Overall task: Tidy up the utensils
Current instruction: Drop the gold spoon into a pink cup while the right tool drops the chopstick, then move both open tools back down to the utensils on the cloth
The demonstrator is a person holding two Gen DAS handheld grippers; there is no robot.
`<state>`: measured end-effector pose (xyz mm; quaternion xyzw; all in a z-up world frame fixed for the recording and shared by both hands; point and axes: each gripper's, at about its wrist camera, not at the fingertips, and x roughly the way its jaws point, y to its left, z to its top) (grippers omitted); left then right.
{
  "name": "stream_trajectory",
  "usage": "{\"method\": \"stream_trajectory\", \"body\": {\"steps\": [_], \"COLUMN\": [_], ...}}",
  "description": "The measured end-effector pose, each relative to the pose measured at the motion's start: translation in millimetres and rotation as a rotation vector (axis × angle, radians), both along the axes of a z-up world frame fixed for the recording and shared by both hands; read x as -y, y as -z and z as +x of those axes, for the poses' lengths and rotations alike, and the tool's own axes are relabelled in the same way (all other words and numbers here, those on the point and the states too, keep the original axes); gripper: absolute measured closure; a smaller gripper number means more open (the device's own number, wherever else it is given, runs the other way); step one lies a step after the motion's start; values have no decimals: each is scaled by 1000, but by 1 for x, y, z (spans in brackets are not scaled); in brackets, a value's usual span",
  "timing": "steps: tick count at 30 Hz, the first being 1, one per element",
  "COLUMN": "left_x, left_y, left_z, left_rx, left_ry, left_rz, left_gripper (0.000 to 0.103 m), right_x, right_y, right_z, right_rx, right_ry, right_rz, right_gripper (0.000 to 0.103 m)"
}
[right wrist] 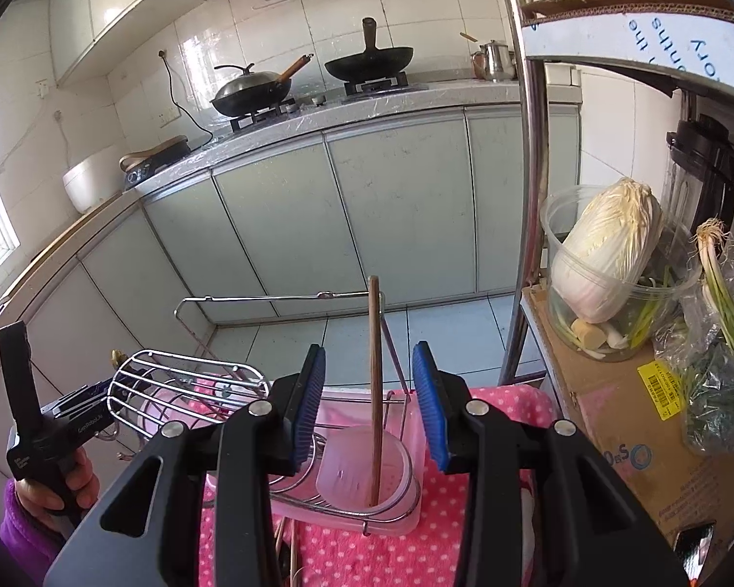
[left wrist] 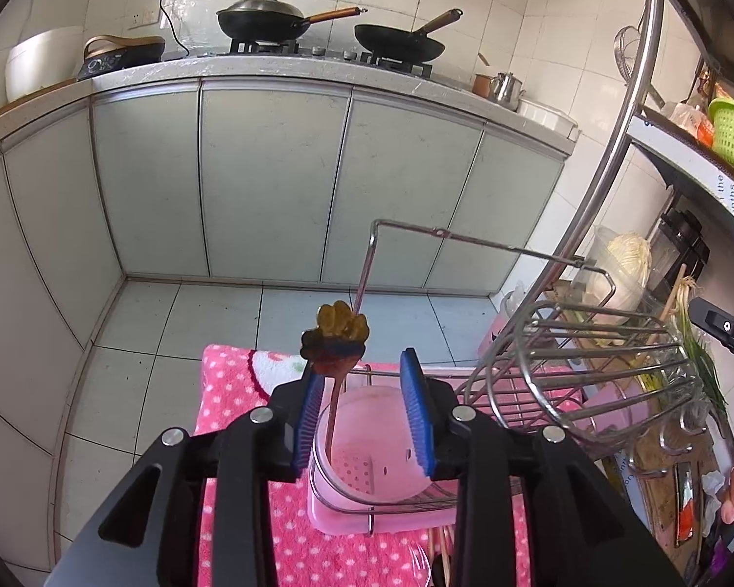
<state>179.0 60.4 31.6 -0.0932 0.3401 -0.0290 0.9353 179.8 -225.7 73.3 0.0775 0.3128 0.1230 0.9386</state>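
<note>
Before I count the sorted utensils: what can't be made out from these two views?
- Left wrist view: the spoon's bowl end inside the pink cup, blurred by the cup's translucent wall.
- Both views: the loose utensils on the pink towel, hidden by the gripper bodies and cut by the bottom edge.
- Right wrist view: the spoon, mostly behind the wire basket.

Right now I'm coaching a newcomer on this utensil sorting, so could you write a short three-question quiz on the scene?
1. True or false: the left gripper is clamped on the spoon with the amber decorative handle.
2. What stands in the pink cup between the right gripper's fingers? A) wooden chopstick B) knife C) ladle
3. What cloth lies under the wire rack?

Key
1. False: the jaws stand apart, and the spoon leans near the left pad.
2. A, the wooden chopstick.
3. A pink polka-dot towel.
</note>
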Motion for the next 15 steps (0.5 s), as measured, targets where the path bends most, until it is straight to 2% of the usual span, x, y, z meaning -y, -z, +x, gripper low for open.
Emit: {"method": "stream_trajectory", "body": {"steps": [5, 15], "left_x": [-11, -18], "left_y": [-21, -58], "left_z": [-17, -59], "left_rx": [52, 157], "left_ry": [-17, -9], "left_rz": [-39, -37], "left_gripper": [68, 63], "right_x": [5, 13], "right_y": [-9, -15], "right_z": [-17, -53], "right_rx": [33, 62], "right_ry": [3, 6], "right_rz": [-5, 23], "right_gripper": [65, 64]}}
